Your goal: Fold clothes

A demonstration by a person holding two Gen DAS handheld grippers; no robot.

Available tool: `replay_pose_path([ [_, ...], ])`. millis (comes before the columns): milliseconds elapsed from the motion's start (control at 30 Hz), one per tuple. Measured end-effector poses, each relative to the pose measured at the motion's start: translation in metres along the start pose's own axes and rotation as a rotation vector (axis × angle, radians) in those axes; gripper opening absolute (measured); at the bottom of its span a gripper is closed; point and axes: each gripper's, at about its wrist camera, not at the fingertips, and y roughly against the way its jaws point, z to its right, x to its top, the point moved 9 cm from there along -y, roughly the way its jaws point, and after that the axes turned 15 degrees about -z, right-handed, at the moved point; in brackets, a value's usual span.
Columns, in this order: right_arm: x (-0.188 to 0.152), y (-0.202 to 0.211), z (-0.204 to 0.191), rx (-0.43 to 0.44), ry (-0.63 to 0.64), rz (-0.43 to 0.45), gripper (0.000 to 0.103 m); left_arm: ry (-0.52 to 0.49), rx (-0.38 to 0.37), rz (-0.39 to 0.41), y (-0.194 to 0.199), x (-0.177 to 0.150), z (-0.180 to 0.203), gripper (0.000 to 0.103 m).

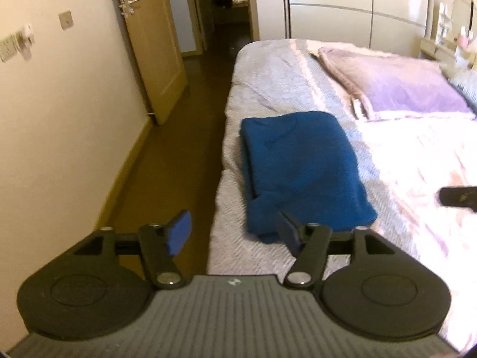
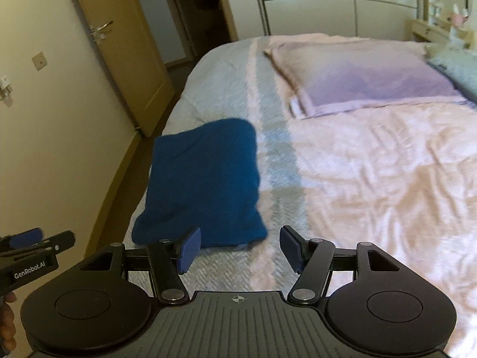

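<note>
A blue garment (image 1: 301, 173) lies folded into a rectangle near the left edge of the bed (image 1: 268, 71); the right wrist view shows the same garment (image 2: 202, 185). My left gripper (image 1: 234, 232) hovers above its near end, open, with nothing between its blue pads (image 1: 179, 232). My right gripper (image 2: 240, 249) is also open and empty, raised over the bedspread just right of the garment's near corner. The left gripper (image 2: 29, 238) shows at the left edge of the right wrist view, held by a hand (image 2: 7, 322). One fingertip of the right gripper (image 1: 459, 195) pokes in at the right edge of the left wrist view.
A folded lilac blanket (image 2: 366, 80) lies at the far side of the bed, and pink bedding (image 2: 387, 179) covers the right part. Left of the bed runs a strip of brown floor (image 1: 179, 137) along a wall, with an open wooden door (image 1: 149, 44). Wardrobe doors (image 1: 342, 3) stand beyond.
</note>
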Motion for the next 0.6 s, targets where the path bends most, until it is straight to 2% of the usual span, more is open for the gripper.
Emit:
replay_pose_path([
  [167,-0.004,0.042,0.006,-0.011,-0.015,0.016,0.065,0.052,0.023,-0.07,0.029,-0.011,-0.003,0.062],
  [367,-0.003,0.062,0.011,0.01,0.045,0.014,0.071,0.082,0.032,-0.062,0.066,-0.021,0.014,0.062],
  [500,0.003,0.066,0.022,0.047,0.098,0.011,0.071,0.152,0.035,-0.062,0.083,-0.025,0.035,0.062],
  [600,0.011,0.071,0.038,0.06,0.186,0.002,0.071,0.21,0.052,-0.054,0.095,-0.027,0.052,0.062],
])
